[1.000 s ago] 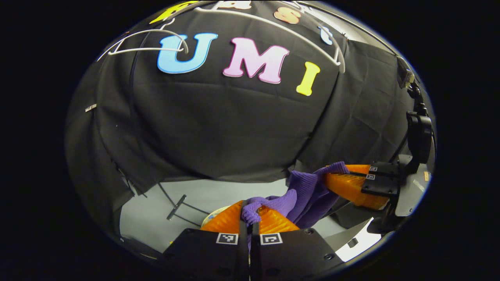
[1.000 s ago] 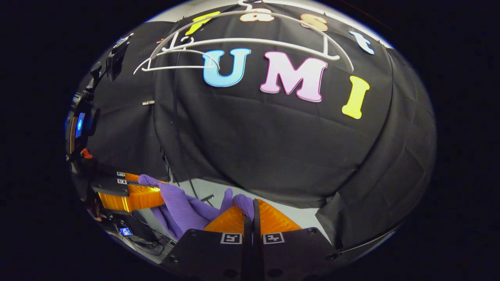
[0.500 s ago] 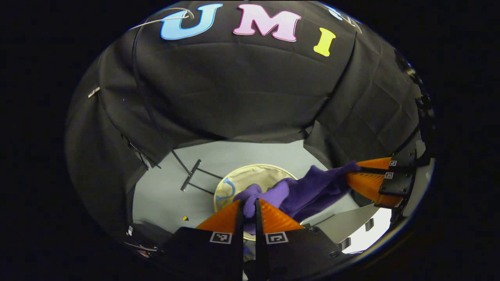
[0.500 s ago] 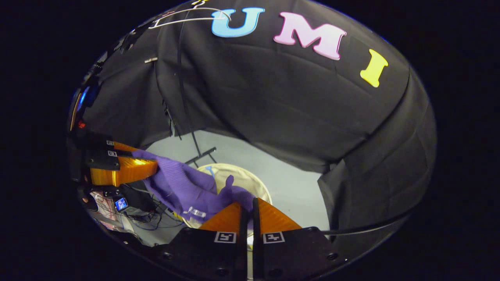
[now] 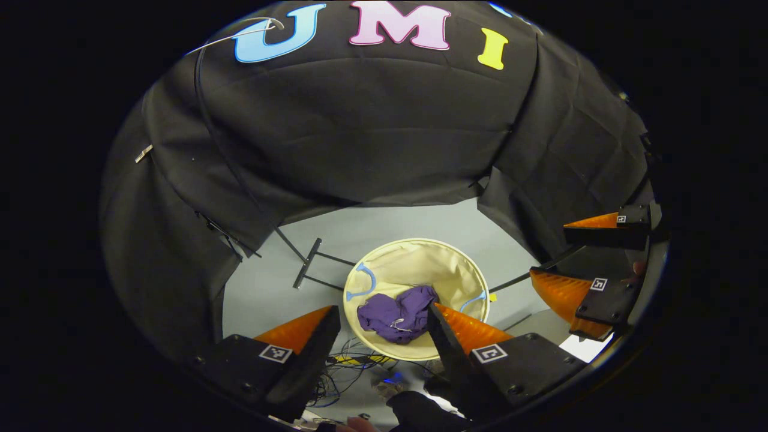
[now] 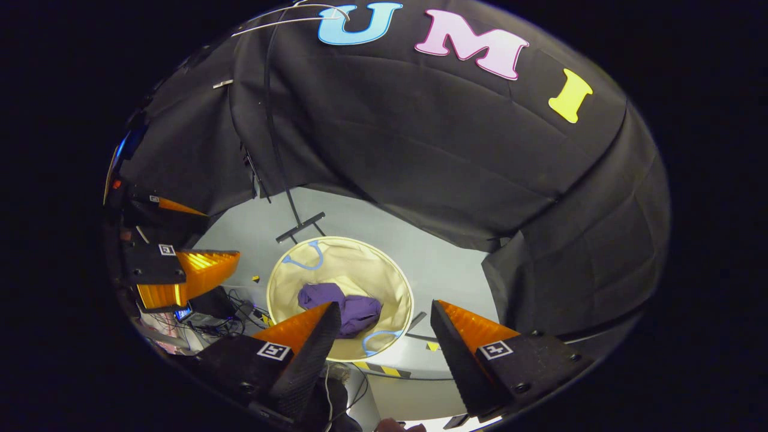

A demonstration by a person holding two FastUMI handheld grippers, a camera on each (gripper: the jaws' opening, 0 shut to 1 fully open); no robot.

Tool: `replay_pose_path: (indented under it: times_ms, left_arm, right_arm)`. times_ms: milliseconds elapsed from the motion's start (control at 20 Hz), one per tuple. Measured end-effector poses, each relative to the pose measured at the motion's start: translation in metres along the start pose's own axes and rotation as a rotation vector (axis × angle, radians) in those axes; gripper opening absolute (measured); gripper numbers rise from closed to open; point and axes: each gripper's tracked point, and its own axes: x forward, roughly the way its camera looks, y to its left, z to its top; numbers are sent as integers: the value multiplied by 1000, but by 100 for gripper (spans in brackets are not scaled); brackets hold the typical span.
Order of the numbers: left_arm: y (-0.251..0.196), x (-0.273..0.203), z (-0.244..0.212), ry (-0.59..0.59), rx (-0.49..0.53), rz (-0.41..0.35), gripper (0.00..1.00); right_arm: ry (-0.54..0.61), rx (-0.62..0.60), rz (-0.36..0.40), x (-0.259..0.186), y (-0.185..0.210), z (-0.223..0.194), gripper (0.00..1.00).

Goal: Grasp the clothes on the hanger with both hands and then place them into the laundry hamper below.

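With the garment (image 5: 397,313) lying crumpled at the bottom of the hamper (image 5: 462,270), the placing step looks done — what remains, by my reading, is only to draw both tools up and away from the hamper without snagging its rim or blue handles. The left gripper (image 5: 380,319) hangs above the hamper's near edge, its jaws spread wide with nothing between them; the garment sits well below, seen through the gap. The right gripper (image 6: 381,315) is likewise released and empty, poised above the hamper and tilted down toward it, the garment (image 6: 342,309) just beyond its left finger in the right gripper view. Each tool also appears at the side of the other's view, jaws parted. Up behind the hamper, a bare hanger (image 6: 288,18) shows against the wall — no clothes left on the part visible.
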Motion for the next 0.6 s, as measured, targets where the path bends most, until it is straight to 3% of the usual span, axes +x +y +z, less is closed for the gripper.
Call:
replay_pose_path:
  times_ms: [300,600]
  left_arm:
    - [-13,-26,3,-42,-25,-59,94]
    - [-3,-93,37,-224,-41,-49,95]
  right_arm:
    - [-60,43,-19,-27,4,17,98]
    - [-234,89,-103,-91,1,69,97]
